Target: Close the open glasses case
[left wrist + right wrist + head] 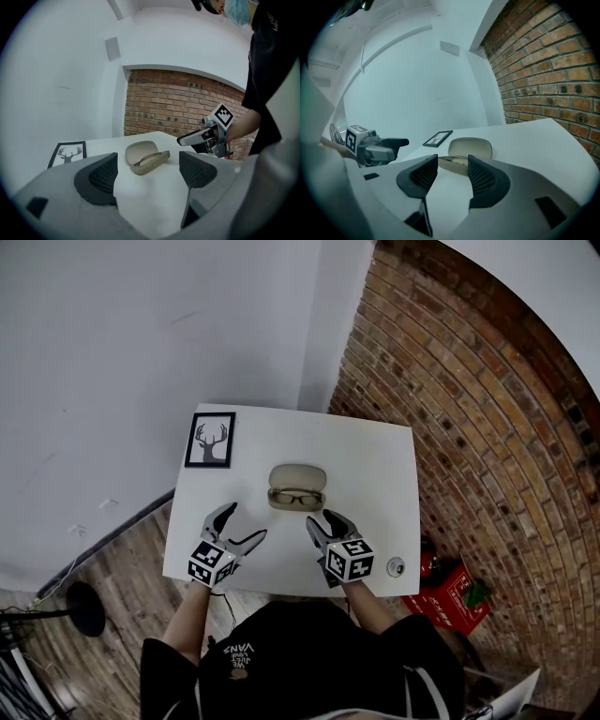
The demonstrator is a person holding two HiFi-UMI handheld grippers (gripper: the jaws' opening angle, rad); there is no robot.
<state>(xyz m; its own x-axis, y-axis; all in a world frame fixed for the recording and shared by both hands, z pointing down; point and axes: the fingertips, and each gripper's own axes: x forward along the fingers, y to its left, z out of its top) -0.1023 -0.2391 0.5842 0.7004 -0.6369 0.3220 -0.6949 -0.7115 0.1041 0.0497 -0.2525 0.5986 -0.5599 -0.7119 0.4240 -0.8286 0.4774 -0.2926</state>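
White table (pixel 375 456) looks slick: left gripper (pixel 243 523) & right gripper (pixel 322 521), jaws apart, empty, could shove glasses case (pixel 297 487) away if I nudge lid (pixel 297 474) off-center.

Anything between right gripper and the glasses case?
Nothing: only bare white table separates the right gripper from the open glasses case, clear in the head view and the right gripper view.

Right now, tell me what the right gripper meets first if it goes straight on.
Probably the open beige oval glasses case on the white table, straight ahead of the right gripper; depth is unclear.
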